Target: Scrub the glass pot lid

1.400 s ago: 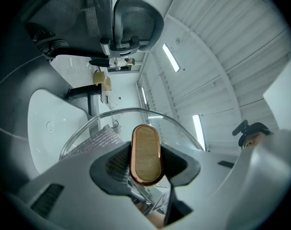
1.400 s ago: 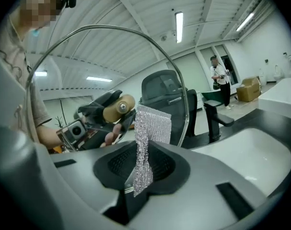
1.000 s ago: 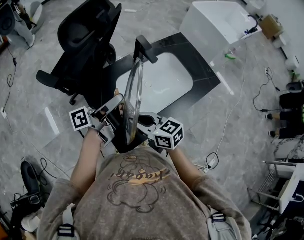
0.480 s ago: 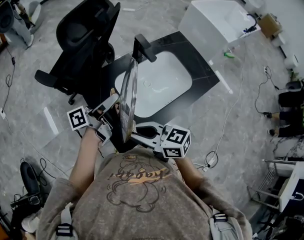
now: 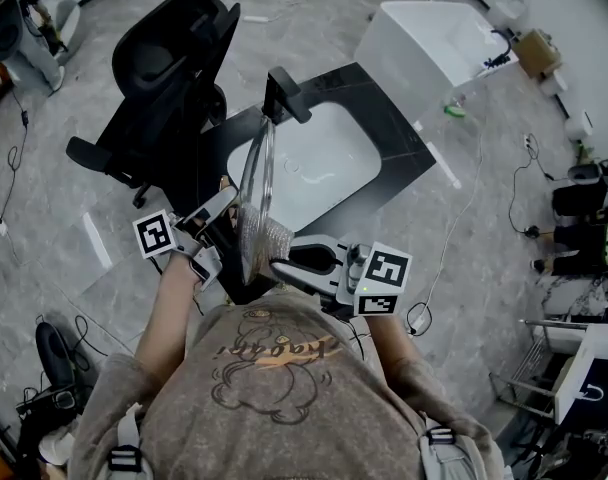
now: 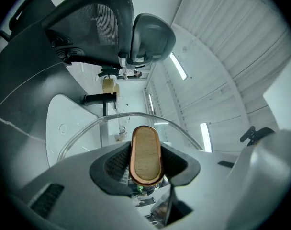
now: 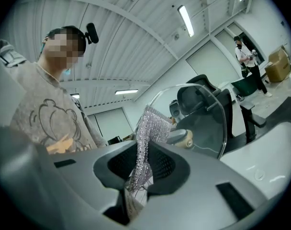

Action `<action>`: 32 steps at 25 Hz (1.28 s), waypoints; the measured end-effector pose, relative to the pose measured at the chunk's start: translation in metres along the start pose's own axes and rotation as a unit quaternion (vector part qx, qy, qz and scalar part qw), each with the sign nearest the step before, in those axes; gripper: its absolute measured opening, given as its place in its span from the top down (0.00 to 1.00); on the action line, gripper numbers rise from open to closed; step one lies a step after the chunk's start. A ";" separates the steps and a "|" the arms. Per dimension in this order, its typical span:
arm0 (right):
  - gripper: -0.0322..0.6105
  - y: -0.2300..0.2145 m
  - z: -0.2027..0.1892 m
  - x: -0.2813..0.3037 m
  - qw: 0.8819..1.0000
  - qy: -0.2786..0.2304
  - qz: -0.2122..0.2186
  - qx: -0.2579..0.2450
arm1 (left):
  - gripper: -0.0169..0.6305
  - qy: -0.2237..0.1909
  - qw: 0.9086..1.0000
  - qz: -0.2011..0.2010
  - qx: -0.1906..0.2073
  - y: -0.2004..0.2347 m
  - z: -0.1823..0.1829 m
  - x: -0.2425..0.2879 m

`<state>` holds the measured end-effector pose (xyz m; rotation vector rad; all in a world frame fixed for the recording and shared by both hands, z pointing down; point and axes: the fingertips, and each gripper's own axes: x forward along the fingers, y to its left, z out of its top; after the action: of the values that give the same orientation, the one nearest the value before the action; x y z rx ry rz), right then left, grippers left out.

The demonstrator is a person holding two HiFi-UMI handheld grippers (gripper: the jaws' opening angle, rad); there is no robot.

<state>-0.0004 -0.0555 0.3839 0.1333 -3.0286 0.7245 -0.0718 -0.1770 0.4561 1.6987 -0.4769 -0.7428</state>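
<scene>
**Glass pot lid (image 5: 256, 190) being held on edge above the white sink (image 5: 329, 163).**
The left claw (image 6: 145, 163) is pinching its wooden knob (image 6: 145, 153), which is pointing to the person's left. The right claw (image 7: 143, 166) is pinching a silvery mesh cloth (image 7: 150, 128) at the lid's near rim. The black desk (image 5: 406, 140) is standing on a grey tiled floor (image 5: 474, 258).

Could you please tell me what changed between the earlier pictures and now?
The right tongs, shut on the mesh cloth, moved rightward in the head view, and the cloth now shows by the near rim of the glass lid. The left tongs stayed shut on its knob, the lid on edge above the sink; nothing was let go.
</scene>
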 end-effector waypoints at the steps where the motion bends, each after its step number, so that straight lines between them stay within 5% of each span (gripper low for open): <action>1: 0.83 0.000 0.008 -0.001 1.000 -0.011 -0.003 -0.003 | 0.70 0.001 1.000 0.000 -0.001 0.000 -0.001 0.000; 8: 0.83 -0.022 0.055 -0.015 0.995 -0.091 -0.041 -0.004 | 0.70 0.013 1.000 0.001 -0.004 0.003 -0.007 0.002; 18: 0.83 -0.077 0.074 -0.017 0.985 -0.135 -0.109 0.000 | 0.70 0.036 0.999 -0.025 -0.010 -0.006 -0.014 0.017; 32: 0.83 -0.152 0.018 -0.006 0.978 -0.071 -0.195 0.023 | 0.70 0.049 0.998 -0.045 -0.020 -0.014 -0.023 0.021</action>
<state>0.0185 -0.1977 0.4361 0.7863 -2.9682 0.7742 -0.0417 -0.1715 0.4412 1.7192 -0.3162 -0.7248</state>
